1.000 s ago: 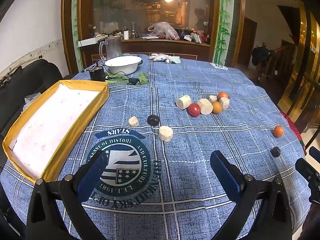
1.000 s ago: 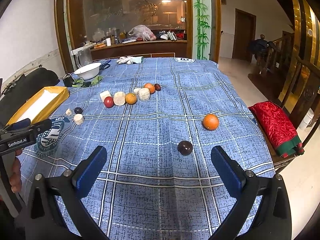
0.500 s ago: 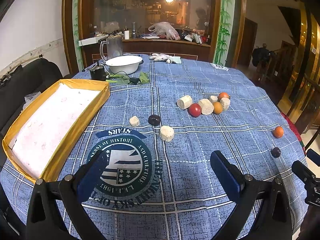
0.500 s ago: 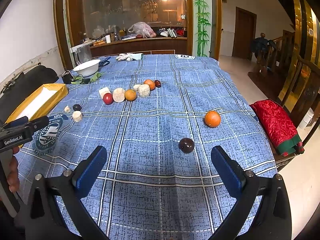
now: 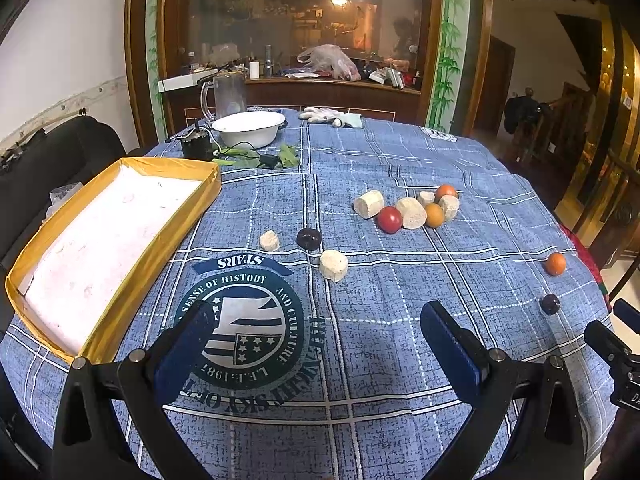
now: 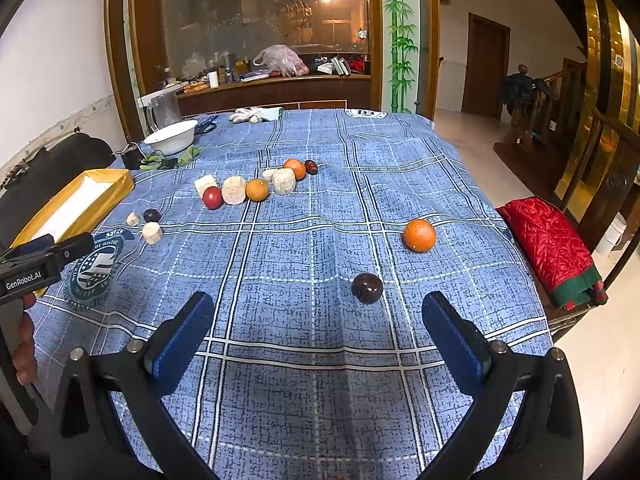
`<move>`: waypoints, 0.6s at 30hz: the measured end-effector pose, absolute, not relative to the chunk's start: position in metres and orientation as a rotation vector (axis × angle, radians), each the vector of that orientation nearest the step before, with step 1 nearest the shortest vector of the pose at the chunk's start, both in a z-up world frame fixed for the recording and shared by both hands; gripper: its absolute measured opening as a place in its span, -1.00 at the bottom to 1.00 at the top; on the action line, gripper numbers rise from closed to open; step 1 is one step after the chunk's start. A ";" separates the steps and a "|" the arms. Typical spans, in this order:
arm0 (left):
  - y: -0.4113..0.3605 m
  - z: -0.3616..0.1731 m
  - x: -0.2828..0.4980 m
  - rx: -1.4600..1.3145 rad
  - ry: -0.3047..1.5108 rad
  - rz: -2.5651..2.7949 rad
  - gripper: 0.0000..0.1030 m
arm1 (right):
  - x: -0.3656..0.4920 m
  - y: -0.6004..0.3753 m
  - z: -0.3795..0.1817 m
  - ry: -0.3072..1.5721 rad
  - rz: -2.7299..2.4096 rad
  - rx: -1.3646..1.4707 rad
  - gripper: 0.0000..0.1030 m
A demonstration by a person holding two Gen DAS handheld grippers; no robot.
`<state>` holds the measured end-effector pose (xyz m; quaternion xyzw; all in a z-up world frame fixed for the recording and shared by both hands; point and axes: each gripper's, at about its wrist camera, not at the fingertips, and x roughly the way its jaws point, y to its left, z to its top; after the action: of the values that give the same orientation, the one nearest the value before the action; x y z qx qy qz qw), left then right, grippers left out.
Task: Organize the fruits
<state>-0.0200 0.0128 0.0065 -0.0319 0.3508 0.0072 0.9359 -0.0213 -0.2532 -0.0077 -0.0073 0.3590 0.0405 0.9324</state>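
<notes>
Fruits lie scattered on a blue plaid tablecloth (image 5: 400, 300). A dark plum (image 6: 367, 287) sits just ahead of my right gripper (image 6: 316, 332), which is open and empty. An orange (image 6: 419, 235) lies beyond the plum. Mid-table is a cluster: a red fruit (image 5: 389, 219), small oranges (image 5: 434, 215) and pale cut chunks (image 5: 411, 213). Nearer the left gripper (image 5: 316, 344), open and empty, lie another dark plum (image 5: 309, 239) and two pale chunks (image 5: 333, 265). A yellow-rimmed box (image 5: 168, 236) with a white floor stands at the left.
A white bowl (image 5: 248, 128), a glass jug (image 5: 226, 96), green leaves (image 5: 256, 158) and gloves (image 5: 332, 116) are at the table's far end. A red quilted cushion (image 6: 548, 248) rests on a chair beyond the right edge. A hand (image 6: 24, 344) holds the left gripper's handle.
Both grippers have drifted slightly forward and tilted; the table contents sit a little lower in both views. Nothing was grasped or moved on the table.
</notes>
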 end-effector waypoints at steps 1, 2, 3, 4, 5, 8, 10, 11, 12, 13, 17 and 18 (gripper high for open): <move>0.014 0.006 -0.020 -0.067 0.718 0.016 0.99 | -0.021 -0.253 -0.007 0.735 0.083 -0.014 1.00; 0.014 0.006 -0.020 -0.070 0.719 0.017 0.99 | -0.021 -0.253 -0.007 0.735 0.083 -0.014 1.00; 0.015 0.006 -0.021 -0.071 0.720 0.018 0.99 | -0.021 -0.253 -0.007 0.734 0.084 -0.015 1.00; 0.016 0.006 -0.021 -0.071 0.720 0.019 0.99 | -0.021 -0.253 -0.007 0.736 0.083 -0.014 1.00; 0.016 0.006 -0.021 -0.072 0.721 0.020 0.99 | -0.021 -0.253 -0.007 0.738 0.084 -0.013 1.00; 0.019 0.005 -0.022 -0.074 0.721 0.023 0.99 | -0.022 -0.253 -0.007 0.742 0.084 -0.015 1.00; 0.021 0.005 -0.023 -0.076 0.722 0.028 0.99 | -0.022 -0.254 -0.006 0.743 0.082 -0.017 1.00; 0.022 0.004 -0.023 -0.077 0.722 0.031 0.99 | -0.022 -0.254 -0.007 0.742 0.082 -0.018 1.00; 0.024 0.004 -0.023 -0.080 0.723 0.034 0.99 | -0.022 -0.255 -0.007 0.743 0.080 -0.018 1.00; 0.025 0.003 -0.023 -0.082 0.724 0.036 0.99 | -0.022 -0.257 -0.009 0.748 0.075 -0.016 1.00; 0.029 0.000 -0.022 -0.095 0.733 0.032 0.99 | -0.018 -0.265 -0.016 0.769 0.063 0.002 1.00; 0.029 -0.001 -0.021 -0.094 0.735 0.033 0.99 | -0.017 -0.267 -0.017 0.772 0.061 0.009 1.00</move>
<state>-0.0212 0.0293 -0.0006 -0.0461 0.3592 0.0159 0.9320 -0.0174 -0.2668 -0.0167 0.0044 0.3765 0.0299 0.9259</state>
